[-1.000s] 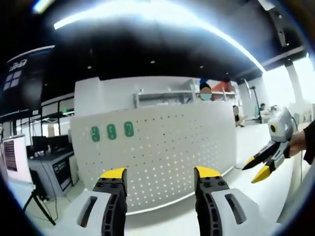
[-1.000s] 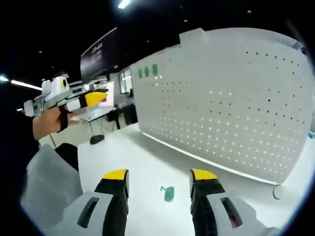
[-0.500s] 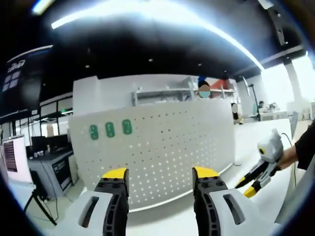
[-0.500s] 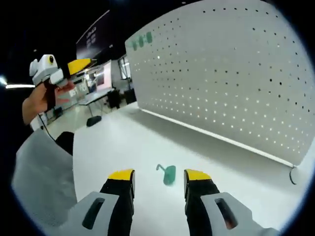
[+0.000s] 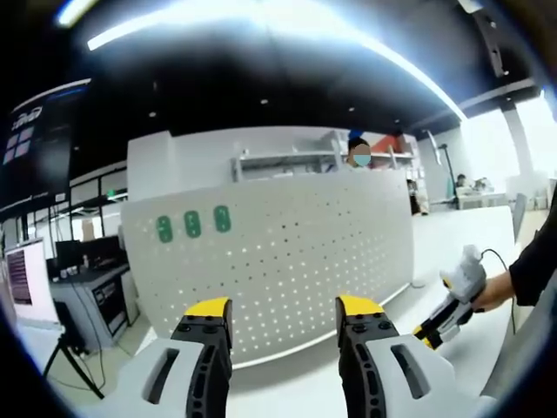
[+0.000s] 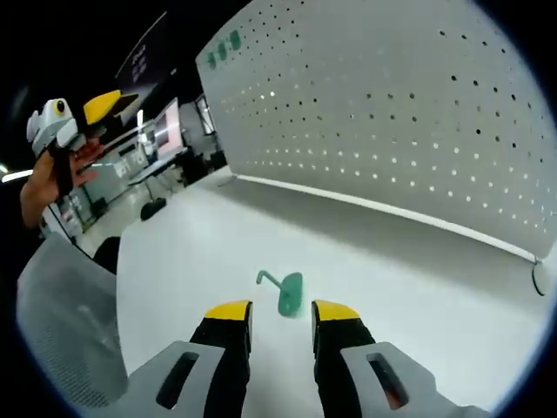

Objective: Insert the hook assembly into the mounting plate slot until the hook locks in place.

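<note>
A small green hook lies flat on the white table, just ahead of my right gripper. Its jaws are open with a narrow gap, and the hook sits level with their yellow tips, untouched. The white pegboard mounting plate stands upright behind it, with three green hooks hung near its top far corner. My left gripper is open and holds nothing, facing the pegboard and its three green hooks. The right gripper enters low at the right, held by a hand.
The left gripper hangs in a hand at the upper left. A grey chair back is at the lower left. A cable loop lies by the board's foot. A person stands behind the board; a tripod is at the left.
My right gripper has dropped toward the table and come up to the green hook, with its jaws narrowed. My left gripper has barely moved.
</note>
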Motion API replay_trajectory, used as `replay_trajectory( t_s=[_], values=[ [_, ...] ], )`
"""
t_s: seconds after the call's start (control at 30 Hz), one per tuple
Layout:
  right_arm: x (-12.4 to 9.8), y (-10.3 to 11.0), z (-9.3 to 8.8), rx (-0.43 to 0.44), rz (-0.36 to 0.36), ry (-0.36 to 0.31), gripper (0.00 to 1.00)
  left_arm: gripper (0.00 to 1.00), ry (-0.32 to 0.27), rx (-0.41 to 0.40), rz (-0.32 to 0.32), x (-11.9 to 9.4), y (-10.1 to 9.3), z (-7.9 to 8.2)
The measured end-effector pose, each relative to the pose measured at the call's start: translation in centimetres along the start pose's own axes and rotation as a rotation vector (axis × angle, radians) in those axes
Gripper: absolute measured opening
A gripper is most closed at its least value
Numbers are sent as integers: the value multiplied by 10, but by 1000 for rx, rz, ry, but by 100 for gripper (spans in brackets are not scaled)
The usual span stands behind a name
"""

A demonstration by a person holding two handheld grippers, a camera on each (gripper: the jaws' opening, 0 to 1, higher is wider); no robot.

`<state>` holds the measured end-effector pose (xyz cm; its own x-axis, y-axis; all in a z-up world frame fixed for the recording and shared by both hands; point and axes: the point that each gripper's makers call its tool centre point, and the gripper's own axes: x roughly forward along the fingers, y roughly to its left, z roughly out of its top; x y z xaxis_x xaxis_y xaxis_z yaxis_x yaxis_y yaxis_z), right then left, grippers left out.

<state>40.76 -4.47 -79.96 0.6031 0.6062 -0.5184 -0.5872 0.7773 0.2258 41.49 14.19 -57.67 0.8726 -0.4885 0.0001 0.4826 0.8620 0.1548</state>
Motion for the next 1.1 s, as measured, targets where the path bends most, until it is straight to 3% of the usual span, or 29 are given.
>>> replay_trajectory(
  t_s=[0.53,1.1],
  values=[
    [21,-6,-14,16,-10,47,18,45,21,-4,7,-4,3,-6],
    [27,-7,-13,-113,-31,46,8,44,30,-5,0,-2,2,-9]
  ],
)
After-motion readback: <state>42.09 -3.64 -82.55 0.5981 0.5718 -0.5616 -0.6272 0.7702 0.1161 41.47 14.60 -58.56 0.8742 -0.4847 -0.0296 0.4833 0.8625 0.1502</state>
